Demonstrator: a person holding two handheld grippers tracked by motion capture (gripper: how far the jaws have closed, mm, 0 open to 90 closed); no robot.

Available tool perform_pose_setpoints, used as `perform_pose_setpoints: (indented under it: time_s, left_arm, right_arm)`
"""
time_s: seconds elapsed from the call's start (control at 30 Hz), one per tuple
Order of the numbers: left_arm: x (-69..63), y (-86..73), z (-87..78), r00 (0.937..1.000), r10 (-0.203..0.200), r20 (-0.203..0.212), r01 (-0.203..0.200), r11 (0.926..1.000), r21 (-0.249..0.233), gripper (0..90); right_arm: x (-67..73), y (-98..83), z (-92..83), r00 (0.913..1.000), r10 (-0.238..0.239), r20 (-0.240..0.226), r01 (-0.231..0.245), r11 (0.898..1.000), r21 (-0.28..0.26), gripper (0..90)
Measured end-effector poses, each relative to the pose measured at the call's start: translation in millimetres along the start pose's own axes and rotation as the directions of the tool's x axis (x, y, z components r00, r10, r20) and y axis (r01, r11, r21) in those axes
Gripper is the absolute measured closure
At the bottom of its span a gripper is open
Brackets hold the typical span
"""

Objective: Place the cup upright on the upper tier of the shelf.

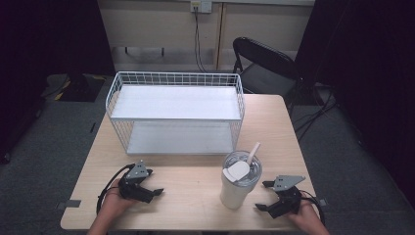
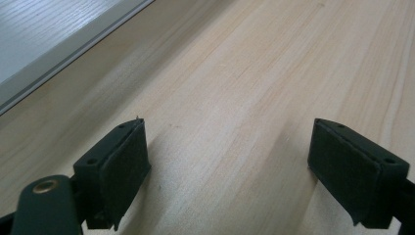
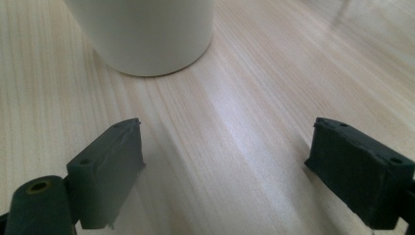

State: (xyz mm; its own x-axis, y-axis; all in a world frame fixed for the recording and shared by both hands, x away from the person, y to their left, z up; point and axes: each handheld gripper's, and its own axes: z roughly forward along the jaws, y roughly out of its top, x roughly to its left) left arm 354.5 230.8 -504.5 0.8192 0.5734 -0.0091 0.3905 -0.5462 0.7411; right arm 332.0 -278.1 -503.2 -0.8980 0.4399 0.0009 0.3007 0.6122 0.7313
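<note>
We take the cup [image 1: 239, 181] as the thing in hand, since it stands nearest our right gripper [image 1: 275, 197]. In the high view the cup sits in the lower right of centre of the table [image 1: 195, 196], upright, its long axis vertical, with a lid and a straw leaning toward the upper right. Our right gripper rests in the lower right of that frame, just beside the cup and not touching it; the cup lies to the gripper's left and a little up the frame. In the right gripper view the cup's base [image 3: 147, 34] fills the upper left, off the line between the jaws, which stand wide apart on nothing. Our left gripper [image 1: 147, 190] lies in the lower left, well apart from the cup, jaws likewise spread over bare wood. The white wire rack [image 1: 176, 112] stands behind, in the upper middle. We judge the right hand is better placed to reach.
</note>
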Motion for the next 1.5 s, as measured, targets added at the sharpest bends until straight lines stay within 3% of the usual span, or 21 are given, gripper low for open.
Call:
perform_pose_setpoints:
  time_s: [0.3, 0.33, 0.47, 0.5, 0.83, 1.1, 1.27, 1.5]
  left_arm:
    - [0.0, 0.0, 0.0, 1.0, 0.0, 0.0, 0.0, 1.0, 0.0, 14.5]
    - [0.0, 0.0, 0.0, 1.0, 0.0, 0.0, 0.0, 1.0, 0.0, 14.5]
    - [0.0, 0.0, 0.0, 1.0, 0.0, 0.0, 0.0, 1.0, 0.0, 14.5]
    - [0.0, 0.0, 0.0, 1.0, 0.0, 0.0, 0.0, 1.0, 0.0, 14.5]
    - [0.0, 0.0, 0.0, 1.0, -0.001, 0.0, 0.001, 1.0, 0.0, 14.6]
    - [0.0, 0.0, 0.0, 1.0, 0.0, 0.0, 0.0, 1.0, 0.0, 14.6]
    - [0.0, 0.0, 0.0, 1.0, 0.0, -0.002, 0.0, 1.0, 0.0, 14.6]
    - [0.0, 0.0, 0.0, 1.0, -0.002, -0.003, 0.002, 1.0, -0.001, 14.7]
  right_arm:
    - [4.7, 3.6, 0.5, 0.9992, 0.027, 0.029, -0.028, 0.999, 0.02, 13.3]
    - [6.4, 6.1, 0.8, 0.9993, 0.036, 0.001, -0.036, 0.999, 0.011, 14.5]
    - [9.4, 9.8, 0.4, 0.9995, 0.029, -0.013, -0.03, 0.999, -0.016, 14.6]
    - [11.0, 12.5, -0.5, 0.9982, 0.044, -0.042, -0.045, 0.998, -0.042, 15.4]
    - [22.0, 24.5, -7.0, 0.9976, 0.034, -0.059, -0.041, 0.993, -0.111, 14.0]
    - [31.3, 40.4, -8.7, 0.9956, 0.035, -0.087, -0.05, 0.984, -0.172, 12.1]
    - [32.4, 45.8, -10.1, 0.9939, 0.052, -0.098, -0.073, 0.97, -0.233, 12.5]
    - [32.7, 51.0, -10.7, 0.9914, 0.067, -0.113, -0.095, 0.957, -0.274, 12.5]
